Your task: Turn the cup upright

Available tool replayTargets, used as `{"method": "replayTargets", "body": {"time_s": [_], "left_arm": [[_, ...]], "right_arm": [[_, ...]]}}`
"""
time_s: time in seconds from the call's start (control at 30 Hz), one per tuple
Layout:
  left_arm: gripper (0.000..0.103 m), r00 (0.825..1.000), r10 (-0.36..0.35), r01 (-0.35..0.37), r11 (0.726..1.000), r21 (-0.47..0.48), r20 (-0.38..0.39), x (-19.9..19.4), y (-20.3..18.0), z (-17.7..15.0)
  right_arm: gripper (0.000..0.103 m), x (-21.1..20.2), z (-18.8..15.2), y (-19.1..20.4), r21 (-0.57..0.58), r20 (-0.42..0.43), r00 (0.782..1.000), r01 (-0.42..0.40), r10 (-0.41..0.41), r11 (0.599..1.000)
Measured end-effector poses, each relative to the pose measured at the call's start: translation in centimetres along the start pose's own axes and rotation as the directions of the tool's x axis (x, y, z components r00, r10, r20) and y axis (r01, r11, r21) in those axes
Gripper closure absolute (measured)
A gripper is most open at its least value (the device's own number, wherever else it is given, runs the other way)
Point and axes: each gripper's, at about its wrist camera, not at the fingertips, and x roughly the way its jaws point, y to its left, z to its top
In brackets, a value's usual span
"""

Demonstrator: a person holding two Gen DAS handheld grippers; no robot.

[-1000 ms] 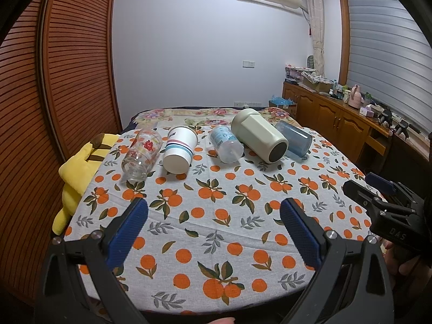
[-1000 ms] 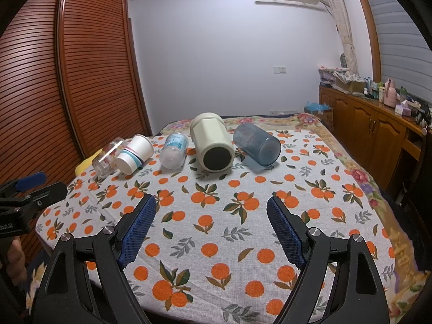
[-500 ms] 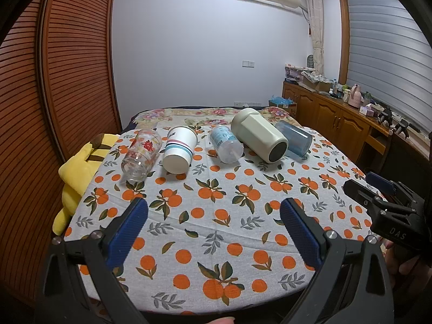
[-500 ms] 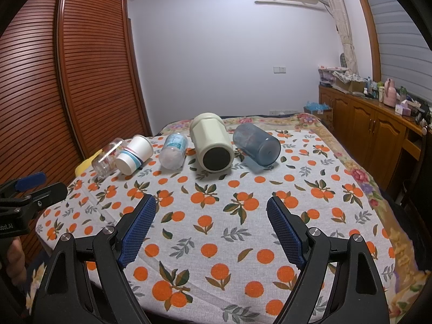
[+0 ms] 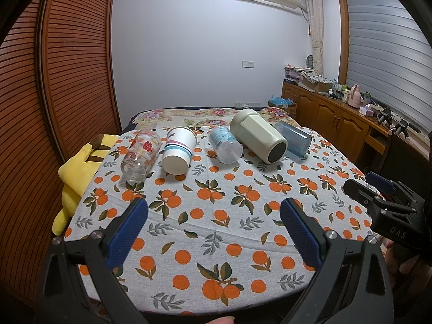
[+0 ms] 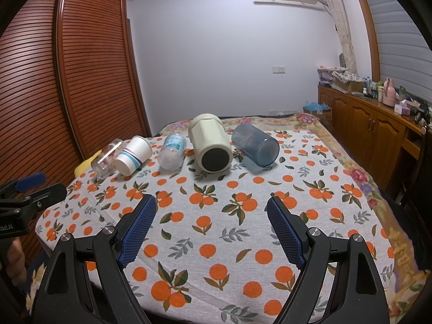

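Overall, orange-print cloth [image 5: 216, 216] covers the bed; five cups lie toppled far; wardrobe [image 6: 67, 81] left; both tongs gape wide, empty.

We see only part of the blue tumbler [image 5: 295, 141] in the left wrist view, its far end hidden behind the cream jar [image 5: 257, 137], far ahead of the fingers. In the right wrist view, the glass cup [image 6: 105, 158] is half covered by the paper cup [image 6: 133, 155], ahead and left of the fingers. The yellow plush [image 5: 77, 172] is partly tucked under the orange-print cloth [image 5: 210, 216], left of the fingers. The small items on the sideboard [image 6: 378, 116] are too small for us to name. Both grippers' handles run off the bottom edge
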Motion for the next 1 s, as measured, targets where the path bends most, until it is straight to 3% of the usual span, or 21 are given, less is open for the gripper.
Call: {"method": "replayTargets", "body": {"time_s": [0.87,1.0], "left_arm": [[0.004,1.0,-0.004,0.004,1.0,-0.001,-0.019,0.5,0.0,0.1],[0.004,1.0,-0.004,0.005,1.0,0.018,-0.026,1.1,0.2,0.1]], "right_arm": [[0.017,0.3,-0.2,0.9,0.001,-0.002,1.0,-0.001,0.001,1.0],[0.017,0.2,0.1,-0.3,-0.01,-0.017,1.0,0.007,-0.007,1.0]]}}
